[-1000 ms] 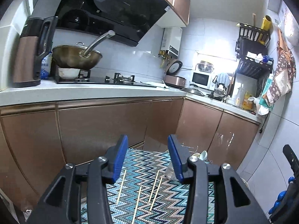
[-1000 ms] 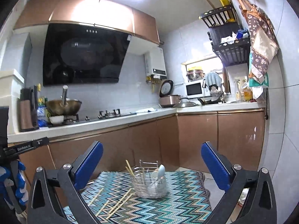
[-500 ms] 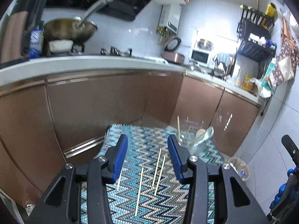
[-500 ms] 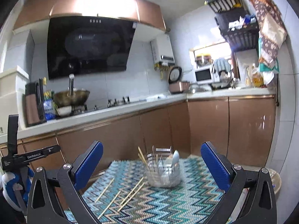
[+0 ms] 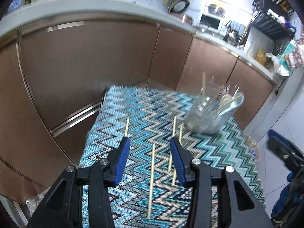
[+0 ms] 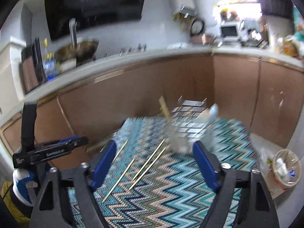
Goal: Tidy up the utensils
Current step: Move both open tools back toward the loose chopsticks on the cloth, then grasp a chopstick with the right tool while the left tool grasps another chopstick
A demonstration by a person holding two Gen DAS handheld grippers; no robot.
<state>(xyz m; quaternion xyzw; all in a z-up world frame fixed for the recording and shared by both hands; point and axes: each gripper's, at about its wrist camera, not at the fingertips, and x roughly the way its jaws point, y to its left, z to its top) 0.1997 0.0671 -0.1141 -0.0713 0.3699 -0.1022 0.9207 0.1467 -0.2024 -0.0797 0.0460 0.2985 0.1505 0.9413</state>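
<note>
Firstly, left wrist view. Left gripper: blue-padded fingers apart, nothing between them, held above a surface under a zigzag cloth in blue, teal and cream. Four chopsticks on the cloth, lying lengthwise away from the camera. One chopstick lay in the gap between the fingers; a second showed beyond the left fingertip; a pair lay side by side near the right finger, partly hidden by it. Utensil holder: clear faceted container, far right part of the cloth, blurred. It held a pale spoon and upright chopsticks leaning on its rim. Brown cabinets stood behind the surface. Right gripper at the right edge of the view, only partly seen.

Next, right wrist view, heavily blurred. Right gripper: fingers wide apart, empty, above the same cloth. Four loose chopsticks lay slanted on the cloth between the fingers, nearer the left one. Holder stood beyond them, just past the right fingertip, with spoon and a chopstick sticking out. Left gripper seen from the side at left. Small bin on the floor at right. Wok on the far kitchen counter.
</note>
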